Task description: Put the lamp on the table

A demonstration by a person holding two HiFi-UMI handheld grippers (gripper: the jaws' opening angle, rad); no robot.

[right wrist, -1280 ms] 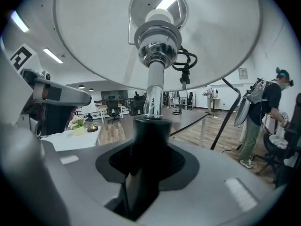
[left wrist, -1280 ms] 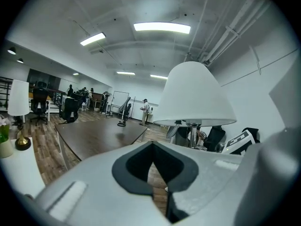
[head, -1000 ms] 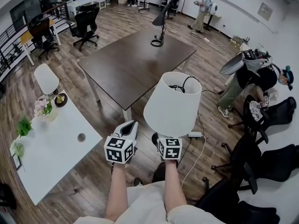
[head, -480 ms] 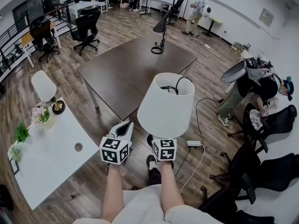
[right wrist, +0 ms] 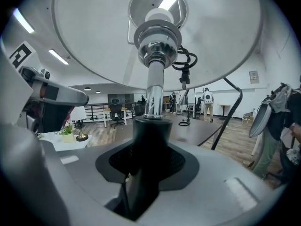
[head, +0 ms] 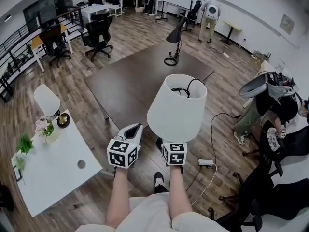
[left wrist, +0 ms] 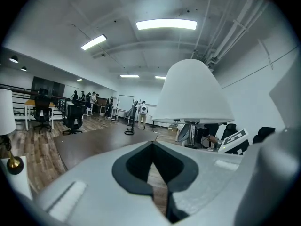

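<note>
The lamp has a white shade (head: 176, 110) and a chrome stem on a black column (right wrist: 151, 126). My right gripper (head: 174, 146) is shut on that black column and holds the lamp upright, in the air, in front of the near corner of the dark brown table (head: 135, 81). From below, the right gripper view shows the shade's inside (right wrist: 94, 41) and the bulb socket. My left gripper (head: 133, 128) floats just left of the lamp, shut and empty. In the left gripper view the shade (left wrist: 193, 95) stands to the right, past the jaws of that gripper (left wrist: 157, 182).
A black desk lamp (head: 173, 42) stands at the dark table's far end. A white table (head: 48, 163) with a small lamp (head: 47, 100) and flowers is at my left. Office chairs (head: 280, 178), a bent-over person (head: 270, 95) and a floor power strip (head: 206, 162) lie right.
Both grippers and the lamp have advanced toward the dark table, whose near corner now lies closer under the shade. The grip on the lamp is unchanged.
</note>
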